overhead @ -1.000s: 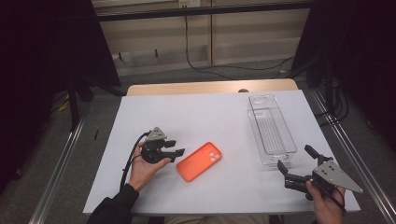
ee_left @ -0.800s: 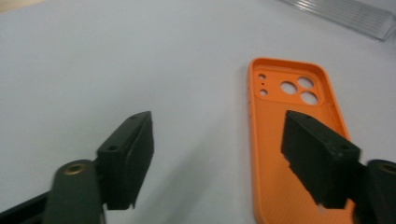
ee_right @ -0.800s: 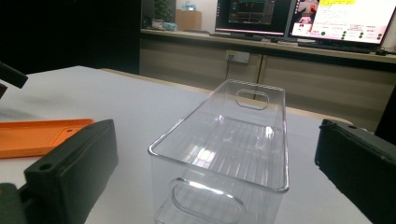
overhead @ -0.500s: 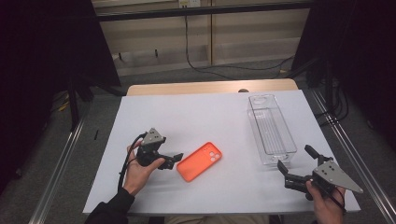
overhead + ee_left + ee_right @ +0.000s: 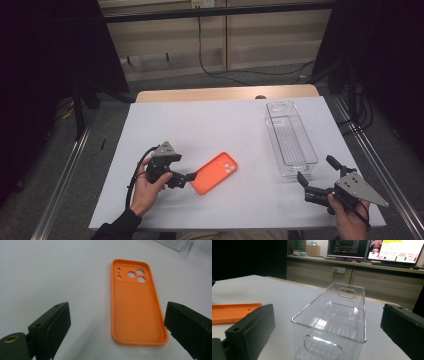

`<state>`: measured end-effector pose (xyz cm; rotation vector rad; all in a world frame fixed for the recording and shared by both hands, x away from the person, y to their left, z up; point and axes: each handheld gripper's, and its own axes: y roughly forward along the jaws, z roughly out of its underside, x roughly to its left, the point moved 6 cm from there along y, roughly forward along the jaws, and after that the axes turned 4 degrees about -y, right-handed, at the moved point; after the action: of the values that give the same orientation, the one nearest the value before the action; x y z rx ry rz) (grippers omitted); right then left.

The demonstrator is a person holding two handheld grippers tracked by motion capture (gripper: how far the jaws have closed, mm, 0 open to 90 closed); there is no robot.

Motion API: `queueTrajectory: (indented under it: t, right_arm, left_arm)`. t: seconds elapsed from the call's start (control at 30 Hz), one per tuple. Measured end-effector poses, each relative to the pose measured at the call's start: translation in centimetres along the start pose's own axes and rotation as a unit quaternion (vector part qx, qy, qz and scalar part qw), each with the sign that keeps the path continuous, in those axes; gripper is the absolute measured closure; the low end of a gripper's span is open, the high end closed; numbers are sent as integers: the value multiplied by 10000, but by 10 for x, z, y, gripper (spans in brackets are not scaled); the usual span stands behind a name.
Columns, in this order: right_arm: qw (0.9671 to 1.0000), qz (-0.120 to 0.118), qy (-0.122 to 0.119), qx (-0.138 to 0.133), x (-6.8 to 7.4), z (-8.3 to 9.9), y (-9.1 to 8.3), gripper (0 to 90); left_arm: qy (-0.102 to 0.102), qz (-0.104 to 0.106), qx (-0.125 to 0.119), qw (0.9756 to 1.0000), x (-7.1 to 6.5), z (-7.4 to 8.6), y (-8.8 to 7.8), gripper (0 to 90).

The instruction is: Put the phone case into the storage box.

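Observation:
An orange phone case (image 5: 215, 172) lies hollow side up on the white table (image 5: 210, 125), camera holes at its far end. My left gripper (image 5: 182, 179) lies low just left of it, pointing at its near end. In the left gripper view the case (image 5: 136, 307) stretches away ahead of the left gripper (image 5: 117, 312). Its jaws have just been opening; they stand wide and press on nothing. At the table's front right corner my right gripper (image 5: 316, 169) is open, aimed at a clear plastic bin (image 5: 272, 135). The right gripper view shows the right gripper (image 5: 328, 315), the bin (image 5: 324, 330) and the case (image 5: 232, 312).
The long, narrow bin runs from the right gripper toward the table's far edge and holds nothing. Bare white tabletop spreads between the case and the bin. Metal rails run along both sides of the table, and monitors stand on a counter beyond it.
The left gripper has drawn back a little to the left of the case and its jaws stand wider. The case, bin and right gripper have not moved.

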<state>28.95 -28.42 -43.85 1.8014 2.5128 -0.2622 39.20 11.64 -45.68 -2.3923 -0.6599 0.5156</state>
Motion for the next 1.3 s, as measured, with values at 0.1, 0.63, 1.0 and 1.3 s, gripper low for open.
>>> queueTrajectory:
  t: [0.1, 0.63, 1.0, 1.3]
  right_arm:
    - [10000, -4, -2, 7, 0, 0, 0, 0]
    - [10000, -19, -16, 9, 0, 0, 0, 0]
    - [10000, -26, -20, 11, 0, 0, 1, 0]
    - [10000, -31, -20, 10, 0, 0, 1, 0]
  left_arm:
    - [23, 20, 82, 10000, -1, 1, 3, 69]
    - [90, 81, 367, 9993, -12, -4, 20, 58]
    - [164, 115, 669, 9976, -19, -10, 35, 56]
    - [302, 87, 928, 9952, -21, -11, 46, 51]
